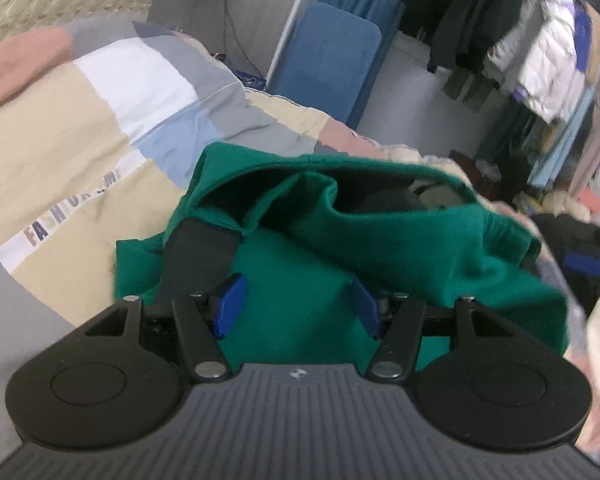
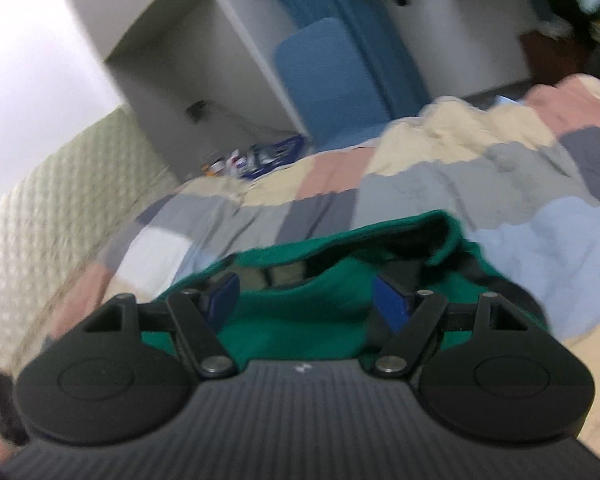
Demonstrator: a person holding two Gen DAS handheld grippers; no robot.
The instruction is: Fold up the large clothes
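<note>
A green garment [image 1: 400,248] lies bunched over a patchwork quilt [image 1: 60,136] on a bed. In the left wrist view my left gripper [image 1: 296,304] stands wide open with the green cloth draped between and over its blue-padded fingers [image 1: 230,304]; a dark finger pokes out through the folds. In the right wrist view my right gripper [image 2: 306,300] is also wide open, with the green garment [image 2: 300,312] lying between its fingers [image 2: 390,304] and its edge lifted just ahead. The fingertips of both grippers are hidden by cloth.
A blue padded board [image 1: 324,60] leans against the wall beyond the bed, also in the right wrist view [image 2: 324,76]. A rack of hanging clothes [image 1: 540,64] stands at the right. A white shelf unit [image 2: 204,40] and small items [image 2: 256,156] sit behind the bed.
</note>
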